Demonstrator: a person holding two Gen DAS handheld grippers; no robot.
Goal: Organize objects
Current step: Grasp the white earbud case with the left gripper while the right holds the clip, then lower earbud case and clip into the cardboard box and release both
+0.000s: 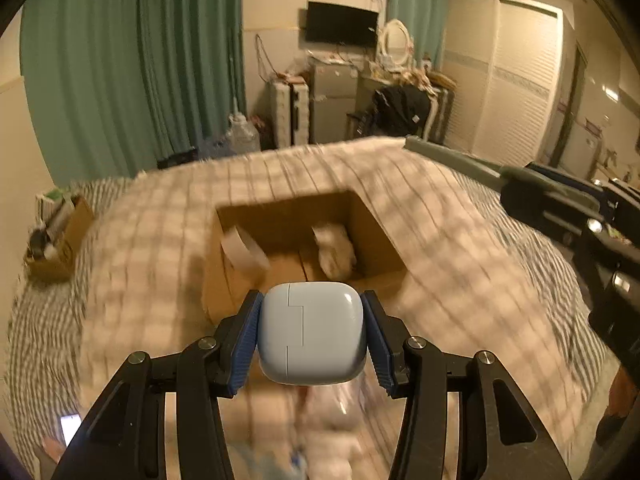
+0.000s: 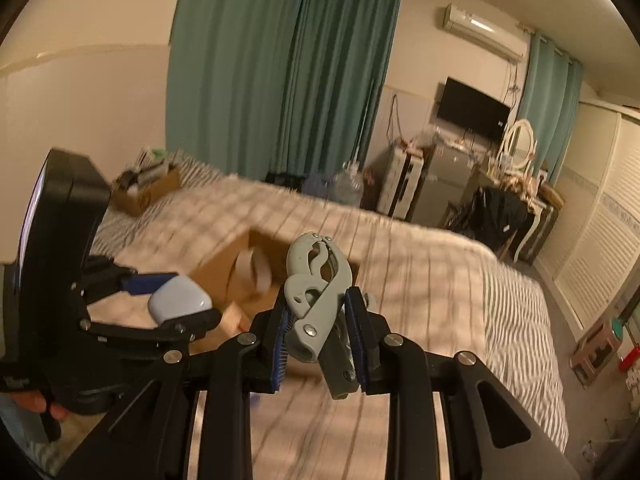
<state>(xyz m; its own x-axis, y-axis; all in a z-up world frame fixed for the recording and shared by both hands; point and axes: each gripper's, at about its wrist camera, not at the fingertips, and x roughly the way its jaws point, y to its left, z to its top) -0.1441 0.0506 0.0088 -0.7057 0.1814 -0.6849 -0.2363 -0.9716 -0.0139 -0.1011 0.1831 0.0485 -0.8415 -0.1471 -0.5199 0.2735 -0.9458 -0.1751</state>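
My left gripper [image 1: 312,340] is shut on a pale blue earbud case [image 1: 312,330] and holds it above the near edge of an open cardboard box [image 1: 376,236] on the bed. The box holds a white fluffy item [image 1: 336,252] and a strip of white tape [image 1: 244,254]. My right gripper [image 2: 316,336] is shut on a grey pair of pliers-like tool [image 2: 316,284], held over the bed to the right of the box [image 2: 216,268]. The left gripper with the case [image 2: 178,298] shows in the right wrist view; the right gripper's tool [image 1: 452,158] shows in the left wrist view.
The bed has a checked blanket [image 1: 460,240] over a striped sheet [image 1: 36,320]. A second cardboard box [image 1: 60,236] with items sits at the bed's far left. A plastic-wrapped white item [image 1: 332,420] lies under my left gripper. Curtains, a suitcase, a dresser and a wardrobe stand beyond.
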